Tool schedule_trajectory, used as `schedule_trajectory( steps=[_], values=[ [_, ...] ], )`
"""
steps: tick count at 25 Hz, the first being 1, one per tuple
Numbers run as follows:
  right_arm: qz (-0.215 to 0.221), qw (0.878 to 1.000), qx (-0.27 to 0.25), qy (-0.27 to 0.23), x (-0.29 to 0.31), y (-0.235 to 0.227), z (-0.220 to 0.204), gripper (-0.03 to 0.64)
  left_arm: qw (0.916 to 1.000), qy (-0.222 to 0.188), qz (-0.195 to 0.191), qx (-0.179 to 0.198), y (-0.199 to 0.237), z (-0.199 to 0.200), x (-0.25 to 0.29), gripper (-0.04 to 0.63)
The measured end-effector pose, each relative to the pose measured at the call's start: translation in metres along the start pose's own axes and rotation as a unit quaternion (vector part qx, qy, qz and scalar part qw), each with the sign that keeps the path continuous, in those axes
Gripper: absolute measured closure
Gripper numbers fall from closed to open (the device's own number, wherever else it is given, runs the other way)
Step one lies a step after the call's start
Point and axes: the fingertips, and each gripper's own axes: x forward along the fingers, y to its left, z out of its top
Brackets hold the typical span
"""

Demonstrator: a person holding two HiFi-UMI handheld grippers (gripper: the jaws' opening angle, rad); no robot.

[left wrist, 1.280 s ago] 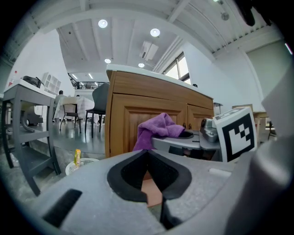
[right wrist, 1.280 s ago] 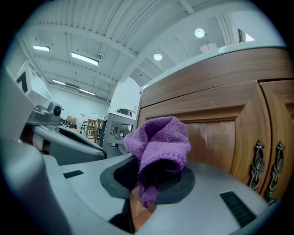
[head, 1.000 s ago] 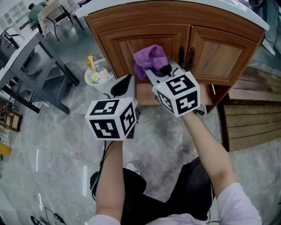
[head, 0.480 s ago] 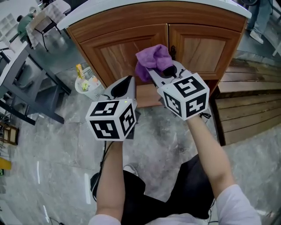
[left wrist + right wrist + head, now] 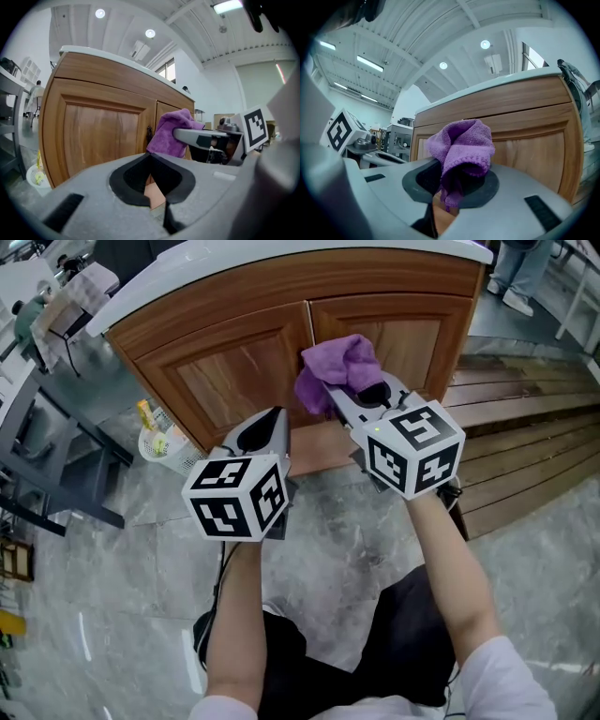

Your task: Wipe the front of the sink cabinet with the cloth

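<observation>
Two doors meet in the middle of the brown wooden sink cabinet [image 5: 225,381], which has a white top [image 5: 281,261]. The right gripper [image 5: 339,395] is clenched on a soft purple cloth [image 5: 342,360]. The bunched cloth sits up by the line where the doors meet. The left gripper [image 5: 275,418] hangs lower, just beside it, with its jaws pressed together and nothing in them. A small white basket [image 5: 164,444] stands on the grey stone floor [image 5: 337,549] to the left.
</observation>
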Motion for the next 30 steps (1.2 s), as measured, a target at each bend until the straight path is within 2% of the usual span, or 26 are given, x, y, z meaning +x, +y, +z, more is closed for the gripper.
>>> schedule_trajectory(
  steps=[5,12,18,30],
  values=[
    [-0.038,0.999,-0.005,-0.001,-0.02,-0.031,0.003,0.545,0.9997,-0.003,-0.02,0.015,-0.021,0.003,0.014,0.589],
    [-0.095,0.995,-0.033,0.019,-0.041,-0.072,-0.001,0.545,0.9986,-0.005,-0.051,0.014,-0.048,0.004,0.035,0.589],
    [-0.148,0.987,-0.047,0.044,-0.061,-0.114,-0.012,0.545,0.9972,-0.005,-0.074,0.005,-0.067,0.001,0.051,0.589],
    [-0.23,0.968,-0.047,0.084,-0.111,-0.186,-0.029,0.545,0.9942,0.008,-0.105,0.024,-0.097,-0.01,0.068,0.589]
  ],
)
